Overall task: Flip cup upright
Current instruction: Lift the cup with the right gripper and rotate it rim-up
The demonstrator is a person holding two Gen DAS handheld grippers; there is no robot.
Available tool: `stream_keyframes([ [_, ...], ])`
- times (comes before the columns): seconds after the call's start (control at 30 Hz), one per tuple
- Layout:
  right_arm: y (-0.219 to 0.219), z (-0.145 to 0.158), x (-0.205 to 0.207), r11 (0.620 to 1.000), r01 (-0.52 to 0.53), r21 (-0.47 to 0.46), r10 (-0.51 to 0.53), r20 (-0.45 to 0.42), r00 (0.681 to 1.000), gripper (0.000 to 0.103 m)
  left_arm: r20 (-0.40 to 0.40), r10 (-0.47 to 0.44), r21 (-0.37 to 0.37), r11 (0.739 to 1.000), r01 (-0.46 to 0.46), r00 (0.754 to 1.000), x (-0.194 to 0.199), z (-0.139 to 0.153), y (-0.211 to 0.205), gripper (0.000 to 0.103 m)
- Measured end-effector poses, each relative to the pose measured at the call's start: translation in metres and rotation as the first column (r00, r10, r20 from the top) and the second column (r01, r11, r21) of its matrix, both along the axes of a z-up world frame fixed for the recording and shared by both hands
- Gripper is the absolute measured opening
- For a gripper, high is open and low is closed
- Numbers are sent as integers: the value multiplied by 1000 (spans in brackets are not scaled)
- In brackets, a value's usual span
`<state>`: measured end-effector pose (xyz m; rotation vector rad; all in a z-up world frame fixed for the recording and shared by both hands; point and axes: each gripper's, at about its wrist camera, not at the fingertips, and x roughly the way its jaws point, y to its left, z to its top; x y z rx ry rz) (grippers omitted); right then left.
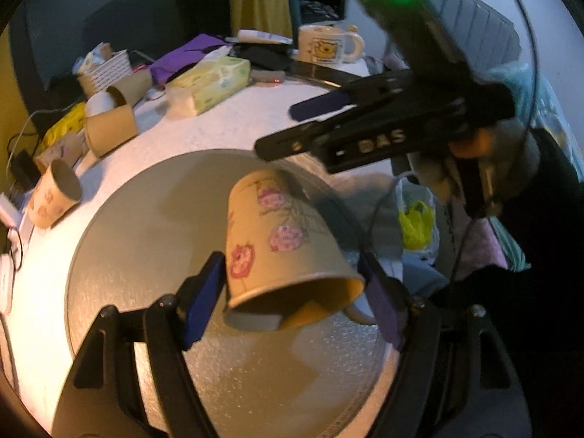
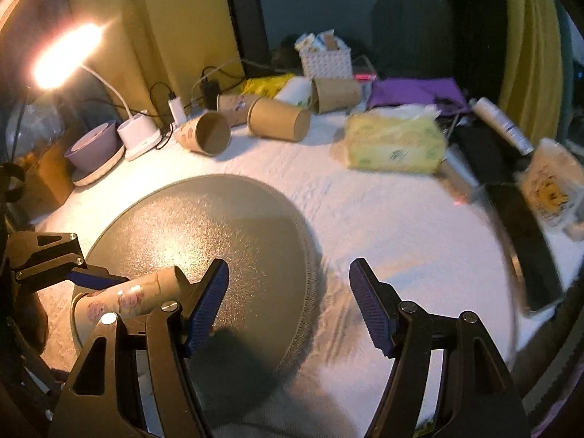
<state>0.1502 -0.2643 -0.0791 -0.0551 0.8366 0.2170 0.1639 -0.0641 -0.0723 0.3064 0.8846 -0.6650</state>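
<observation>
flower cup [image 1: 281,241] held between left tongs [image 1: 292,299], pads squeezing both sides, lifted over round grey mat [image 1: 146,255], open end tipped toward camera. right tongs [image 2: 288,306] wide apart, holding nothing, off to side of cup. may slip out if squeeze too soft. may crush thin paper wall if too hard. may tip over if set down crooked.

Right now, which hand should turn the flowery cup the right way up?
Probably the left. The left gripper already clamps the flowery cup, tilted above the round mat. The right gripper is open and holds nothing.
</observation>
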Motion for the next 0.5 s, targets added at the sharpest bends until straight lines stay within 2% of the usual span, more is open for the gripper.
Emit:
stream_keyframes([
  [0.17,5,-13,10,999,-54,-5,54,-56,997,72,-8,-36,37,999,36,999,0,-3,-4,76],
  [0.47,13,-22,-1,991,-132,-28,128,-94,987,72,-10,61,72,996,-60,998,-7,-9,15,78],
  [0.5,14,-23,-3,990,-136,-29,133,-96,986,72,-10,74,73,995,-73,997,-8,-9,18,83],
])
